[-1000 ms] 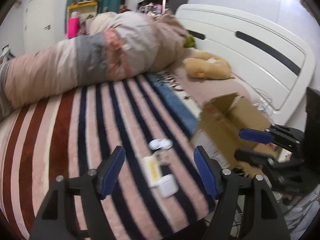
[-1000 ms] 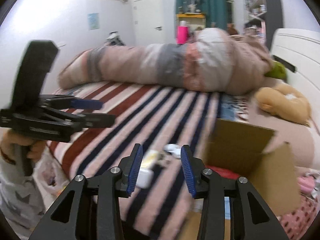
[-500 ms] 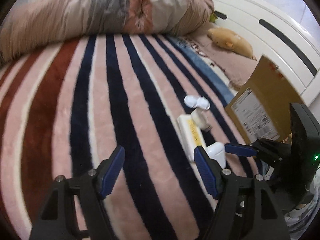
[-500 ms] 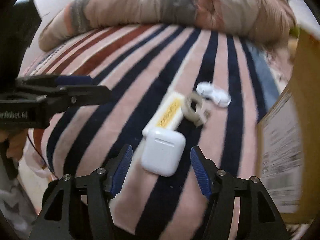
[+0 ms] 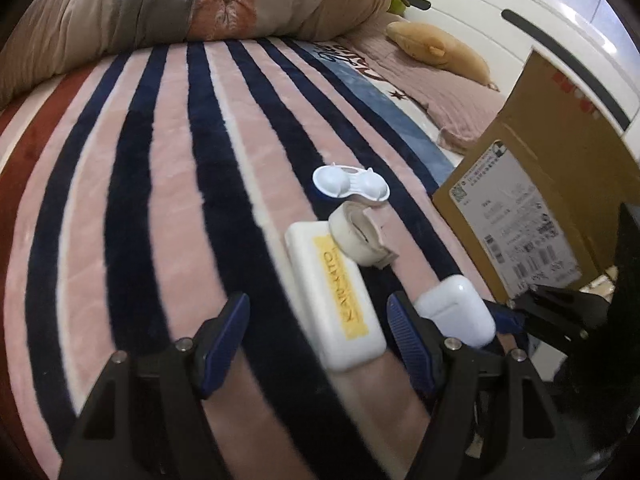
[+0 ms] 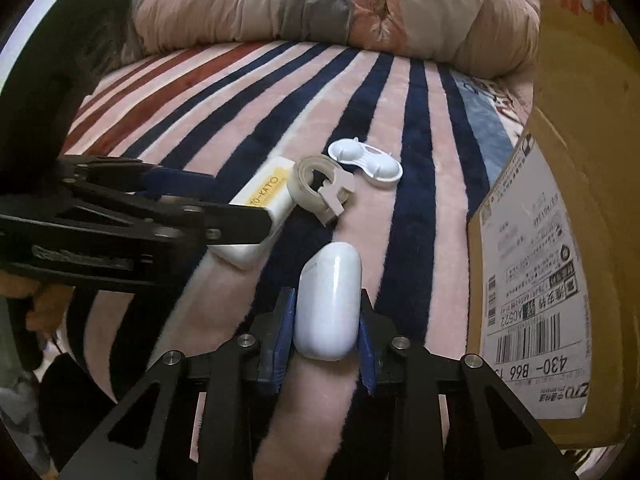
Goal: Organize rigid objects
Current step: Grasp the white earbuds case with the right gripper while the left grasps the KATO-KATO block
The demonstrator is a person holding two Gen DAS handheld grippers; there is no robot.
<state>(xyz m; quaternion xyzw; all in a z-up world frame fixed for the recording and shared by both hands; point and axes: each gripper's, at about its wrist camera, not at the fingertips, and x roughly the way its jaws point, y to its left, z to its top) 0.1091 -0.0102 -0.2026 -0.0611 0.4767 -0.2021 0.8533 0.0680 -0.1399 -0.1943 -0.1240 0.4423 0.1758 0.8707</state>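
Note:
Several small objects lie on a striped bed cover. My right gripper (image 6: 326,320) is shut on a white earbud case (image 6: 328,300), which also shows in the left wrist view (image 5: 456,310). My left gripper (image 5: 318,324) is open, its fingers on either side of a long white box with a yellow label (image 5: 334,292), seen too in the right wrist view (image 6: 264,200). Beyond lie a beige tape roll (image 5: 360,236) (image 6: 320,184) and a white contact lens case (image 5: 350,186) (image 6: 366,162).
A cardboard box (image 5: 532,184) (image 6: 560,240) with shipping labels stands on the right. A rolled quilt (image 5: 180,4) lies across the far side. A plush toy (image 5: 436,46) rests by the white headboard (image 5: 500,28). The bed edge is just below the grippers.
Both grippers moved forward to the objects. The right gripper closed on the earbud case. The left gripper shifted right, so the yellow-labelled box now lies between its open fingers.

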